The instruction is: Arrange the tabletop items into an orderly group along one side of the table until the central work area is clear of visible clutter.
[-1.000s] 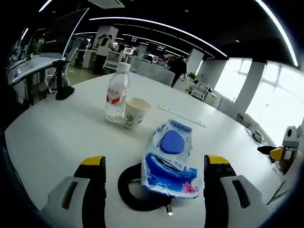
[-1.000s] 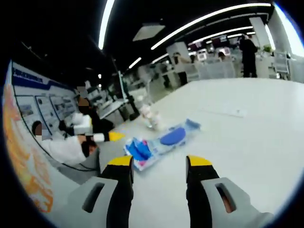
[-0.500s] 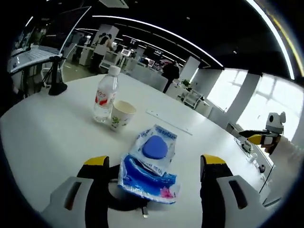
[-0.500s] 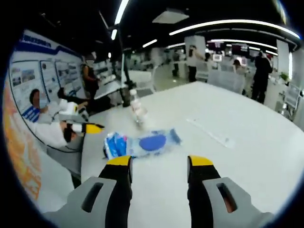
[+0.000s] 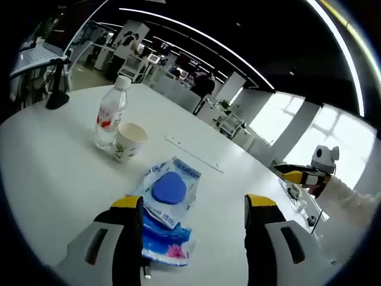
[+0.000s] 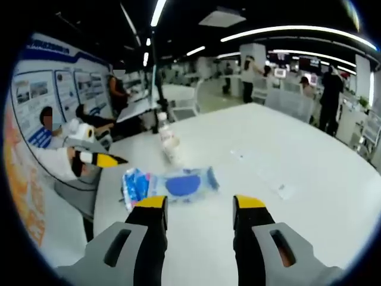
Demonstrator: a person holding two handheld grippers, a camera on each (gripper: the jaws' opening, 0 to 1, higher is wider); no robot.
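The left gripper (image 5: 194, 205) hangs low over the white tabletop (image 5: 53, 161) with its yellow-tipped jaws spread wide and nothing between them. Just ahead of it lies a blue and white plastic packet (image 5: 167, 205) with a rounded blue shape showing through its clear front; the packet's near end sits against the inner side of the gripper's left jaw, though I cannot tell whether they actually touch. A bit of dark cable (image 5: 145, 266) pokes out from under the packet's near edge. Farther along the tabletop stands a paper cup (image 5: 129, 141) with a green print, upright, and just beside it a clear water bottle (image 5: 110, 119) with a red label and white cap, also upright. Beyond the packet a thin pale strip (image 5: 193, 154) lies flat. Off to the far right the right gripper (image 5: 296, 176) shows, held up past the tabletop's edge by a white-sleeved arm. From the right gripper view, that gripper's jaws stand open with empty air between them, raised above the tabletop, and the same packet lies ahead of them, well short of the bottle behind it. People sit and stand around desks in the open office behind.
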